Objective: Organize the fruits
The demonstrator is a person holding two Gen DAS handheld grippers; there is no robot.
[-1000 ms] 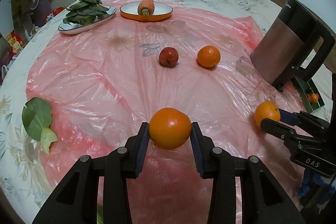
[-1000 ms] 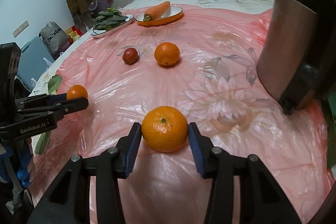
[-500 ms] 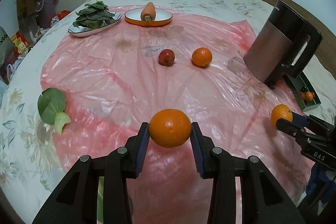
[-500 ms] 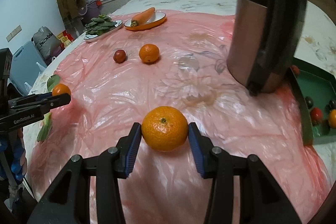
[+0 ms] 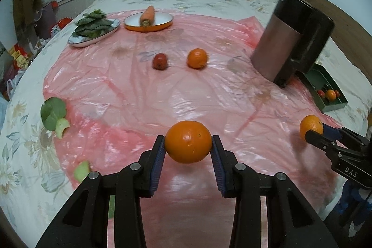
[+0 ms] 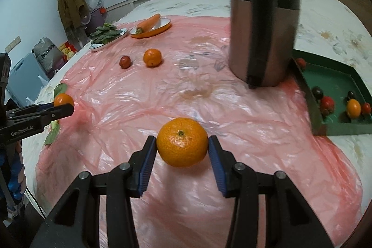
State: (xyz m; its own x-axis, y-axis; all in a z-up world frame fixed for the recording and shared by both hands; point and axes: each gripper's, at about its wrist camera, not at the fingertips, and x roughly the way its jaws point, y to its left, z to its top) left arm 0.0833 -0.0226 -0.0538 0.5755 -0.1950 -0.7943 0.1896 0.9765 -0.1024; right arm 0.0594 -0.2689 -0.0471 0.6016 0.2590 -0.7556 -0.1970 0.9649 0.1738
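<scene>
Each gripper has its jaws closed partway on a round fruit, pads pressing both sides. The left gripper point(image 5: 188, 148) holds a smooth orange point(image 5: 188, 145) clear above the pink sheet point(image 5: 130, 90); the right gripper point(image 6: 182, 146) holds a dimpled mandarin point(image 6: 182, 142), stem end facing the camera, also off the sheet.

The risk, as I see it, starts at the pads: both fruits are gripped only across their widest part, so a jolt or a slight loosening could let one roll out and run across the slick plastic, maybe off the bed. Further out, the kettle point(image 6: 262, 22) stands just beside the green tray point(image 6: 334, 76), close to the right gripper's likely path; a careless swing could knock it over. A fruit dropped hard into the tray could scatter the small ones already there.

Counting: two held fruits, one more orange point(image 5: 197, 58) and one small red fruit point(image 5: 159, 61) lying on the sheet near each other. The tray holds about six small fruits, dark, red and one orange-yellow, though I cannot count them surely. Two plates stand at the far edge, one with a carrot point(image 5: 147, 15), one with greens point(image 5: 93, 23). Loose leaf scraps point(image 5: 54, 113) lie at the left.
</scene>
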